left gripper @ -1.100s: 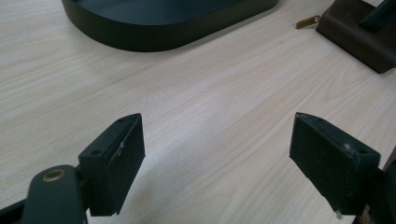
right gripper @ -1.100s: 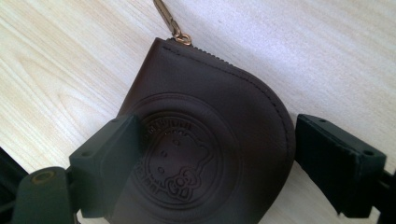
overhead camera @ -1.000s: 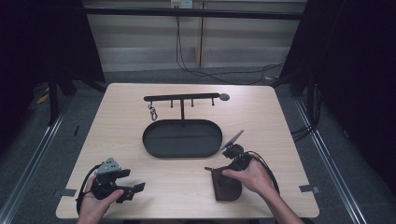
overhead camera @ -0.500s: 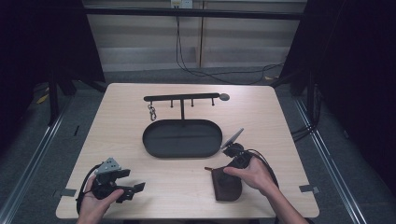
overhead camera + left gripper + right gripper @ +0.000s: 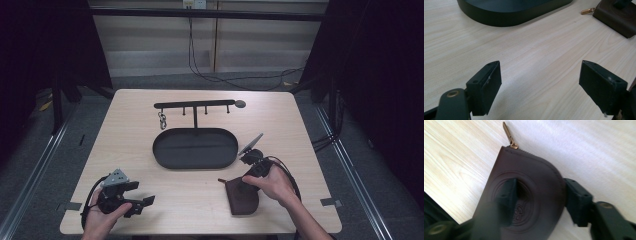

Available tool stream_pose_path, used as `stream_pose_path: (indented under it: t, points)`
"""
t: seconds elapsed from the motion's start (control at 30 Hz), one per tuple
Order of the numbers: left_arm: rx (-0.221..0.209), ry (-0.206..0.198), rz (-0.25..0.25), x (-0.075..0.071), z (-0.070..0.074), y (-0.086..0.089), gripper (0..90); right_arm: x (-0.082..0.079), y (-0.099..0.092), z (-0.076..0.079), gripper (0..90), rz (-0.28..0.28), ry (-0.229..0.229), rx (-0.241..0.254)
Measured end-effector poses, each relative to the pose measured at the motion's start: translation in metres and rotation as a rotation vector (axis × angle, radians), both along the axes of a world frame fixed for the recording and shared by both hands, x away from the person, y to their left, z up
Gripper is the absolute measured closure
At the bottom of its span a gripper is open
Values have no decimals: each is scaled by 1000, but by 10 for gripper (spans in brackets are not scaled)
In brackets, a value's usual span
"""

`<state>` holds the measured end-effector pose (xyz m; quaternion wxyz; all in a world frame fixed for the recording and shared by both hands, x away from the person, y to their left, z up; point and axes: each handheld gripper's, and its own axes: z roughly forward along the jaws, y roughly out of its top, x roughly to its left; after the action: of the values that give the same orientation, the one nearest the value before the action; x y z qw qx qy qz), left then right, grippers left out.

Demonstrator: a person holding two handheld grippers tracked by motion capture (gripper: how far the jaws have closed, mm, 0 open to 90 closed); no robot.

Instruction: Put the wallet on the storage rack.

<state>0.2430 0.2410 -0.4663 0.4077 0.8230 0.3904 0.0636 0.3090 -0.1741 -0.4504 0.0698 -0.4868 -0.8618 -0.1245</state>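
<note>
Since the earlier frames, the jaws of the right gripper (image 5: 245,186) have been closing, and they now stand about half open over the brown pouch (image 5: 242,196). The pouch itself lies in the same place as before, in the lower right of the high view, flat on the table (image 5: 300,130). The left gripper (image 5: 142,202) shows no change.

In the right gripper view, one jaw rests on the embossed face of the pouch (image 5: 529,195) and the other stands at its curved edge. Whether the pads already press on the leather cannot be told; the grip is judged as not yet complete. The jaws straddle the rounded end, probably so that the zip pull (image 5: 508,133) at the upper left of that view stays free for opening.

The left gripper sits at the lower left of the high view, low over the table. In the left gripper view its jaws are wide apart with bare wood between them. It holds nothing and appears to be waiting, pointed toward the pouch (image 5: 617,17) in the upper right corner of that view.

Beyond the pouch, the dark oval tray (image 5: 165,155) occupies the centre of the table. Behind it stands a hook rack (image 5: 195,105) with a key ring (image 5: 162,120) hanging at its left end.
</note>
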Motion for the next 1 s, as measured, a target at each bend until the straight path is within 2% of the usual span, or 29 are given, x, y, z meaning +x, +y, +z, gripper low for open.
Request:
stream_pose_path:
  t: [0.17, 0.5, 0.53, 0.57, 0.6, 0.63, 0.67, 1.0]
  points:
    - [0, 1, -9, 0, 0, -1, 180, 4, -7, 10, 656, -15, -15, 33]
    - [-1, 1, -10, 0, 0, 0, 180, 6, -4, 16, 689, -25, -9, 12]
    - [0, 0, -10, 0, 0, 0, 180, 6, -4, 17, 780, -23, -10, 16]
    - [6, -2, -7, -1, 0, -1, 180, 6, -5, 20, 799, -27, -26, 24]
    - [11, -2, -10, 0, 0, -1, 180, 7, -6, 22, 806, -37, -11, 45]
    - [11, -2, -10, 0, 0, -1, 180, 7, -6, 22, 806, -37, -11, 45]
    - [11, -1, -11, 0, 0, -1, 180, 8, -6, 26, 810, -25, -22, 34]
    - [2, 1, -13, 0, 0, 0, 180, 11, -3, 36, 824, -24, -19, 6]
